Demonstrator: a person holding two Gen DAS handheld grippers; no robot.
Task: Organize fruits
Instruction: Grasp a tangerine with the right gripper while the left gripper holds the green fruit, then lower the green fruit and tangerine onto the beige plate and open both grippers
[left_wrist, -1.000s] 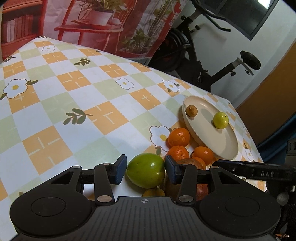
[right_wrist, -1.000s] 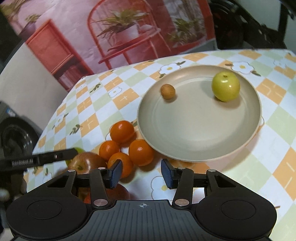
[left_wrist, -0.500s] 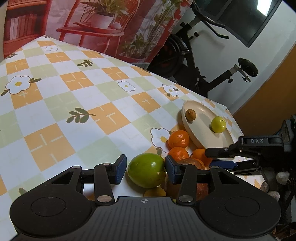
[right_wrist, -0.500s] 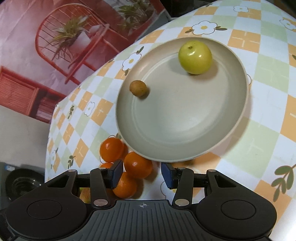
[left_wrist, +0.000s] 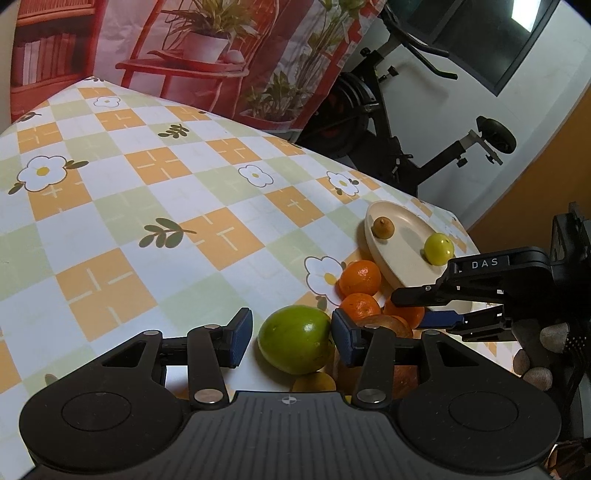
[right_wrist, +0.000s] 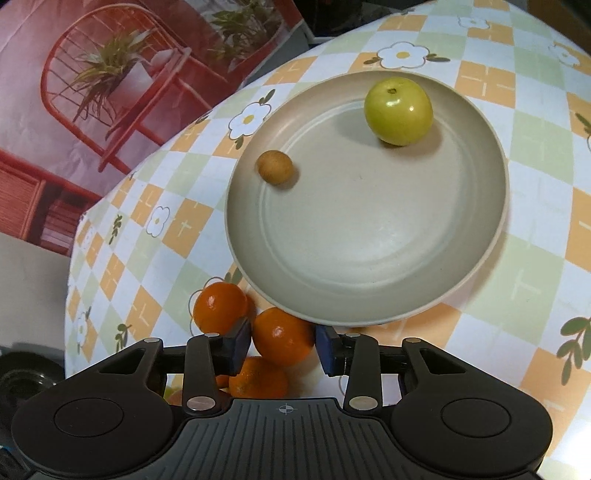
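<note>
1. The right gripper has just been closing, and its jaws now sit against both sides of one orange; I judge it gripped.
2. That orange lies at the near edge of the plate, just below its rim, with more oranges touching it to the left and below.
3. The plate is straight ahead of the right jaws and just beyond the orange, so the move is likely a lift up and forward over the rim.
4. On the plate sit a yellow-green fruit and a small brown fruit, well apart, with bare space between.
5. The left gripper is open around a green fruit: the right pad is close to or touching it, the left pad stands clear.
6. The right hand is the nearer to the plate.
</note>
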